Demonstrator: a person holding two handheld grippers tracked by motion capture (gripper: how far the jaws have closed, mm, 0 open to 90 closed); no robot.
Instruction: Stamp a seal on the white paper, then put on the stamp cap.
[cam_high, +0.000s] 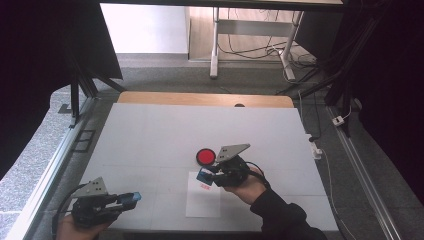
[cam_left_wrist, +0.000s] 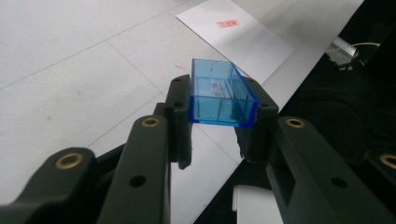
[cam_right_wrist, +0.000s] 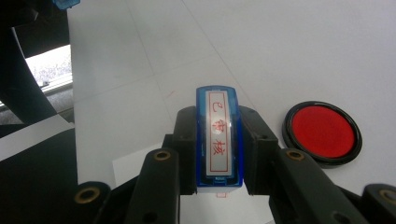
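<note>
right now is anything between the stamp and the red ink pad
Nothing visible. The stamp, shut in the right hand-held gripper, sits over the paper; bare table lies between it and the ink pad.

A lab: black camera frame (cam_high: 82, 82), floor cables (cam_high: 250, 50).

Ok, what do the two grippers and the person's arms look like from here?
Both are black. The left gripper and right gripper each carry a grey three-cornered plate on top, dotted with small holes, and trail a black cable. Seen close, the jaws are matte black links with brass-coloured pivot pins. The right arm wears a black sleeve reaching the wrist.
</note>
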